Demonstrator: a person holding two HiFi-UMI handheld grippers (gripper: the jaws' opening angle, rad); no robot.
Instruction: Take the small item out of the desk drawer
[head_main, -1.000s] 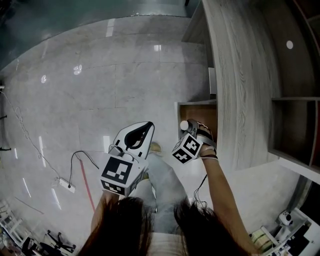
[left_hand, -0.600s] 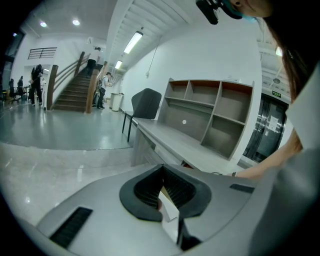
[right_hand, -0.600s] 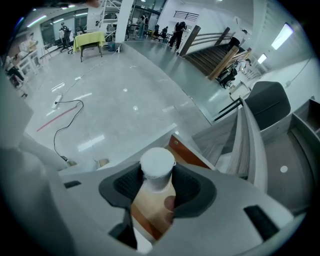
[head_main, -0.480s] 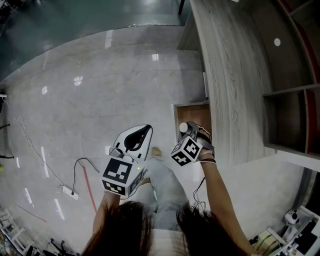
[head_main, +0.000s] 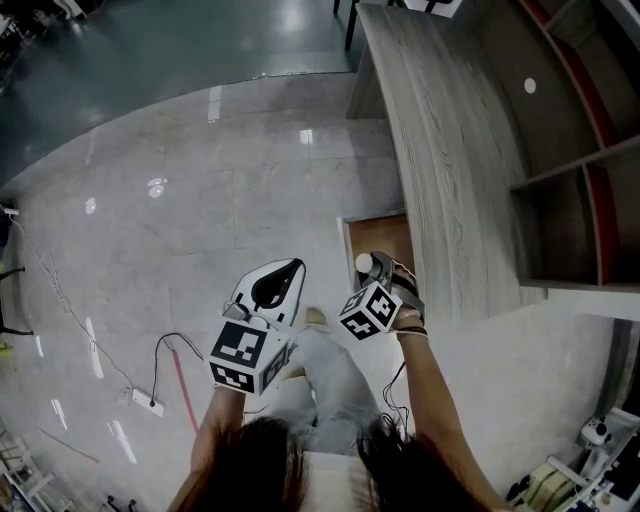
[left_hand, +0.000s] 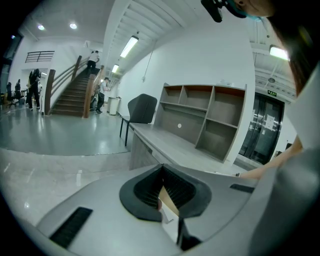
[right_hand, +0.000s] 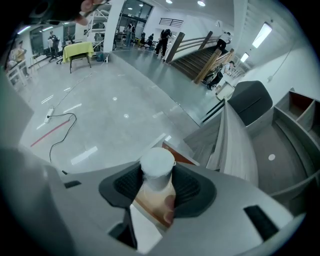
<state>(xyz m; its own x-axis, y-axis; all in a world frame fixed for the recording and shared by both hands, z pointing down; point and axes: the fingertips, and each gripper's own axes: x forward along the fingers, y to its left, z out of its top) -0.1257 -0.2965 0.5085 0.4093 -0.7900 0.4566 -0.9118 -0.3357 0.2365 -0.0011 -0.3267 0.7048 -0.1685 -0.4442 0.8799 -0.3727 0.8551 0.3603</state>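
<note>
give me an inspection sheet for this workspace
surface: wood-grain desk, top bare where it shows
job's things: drawer stands open under the desk edge; small bottle with a white cap is out of it and held above it
clutter: nothing seen on the desk
grippers: right gripper shut on the small bottle; left gripper has its fingers together, nothing between them, held over the floor
cables: black cable runs to a power strip on the floor, beside a red strip
surroundings: glossy tiled floor, open shelf unit behind the desk, staircase far off
</note>
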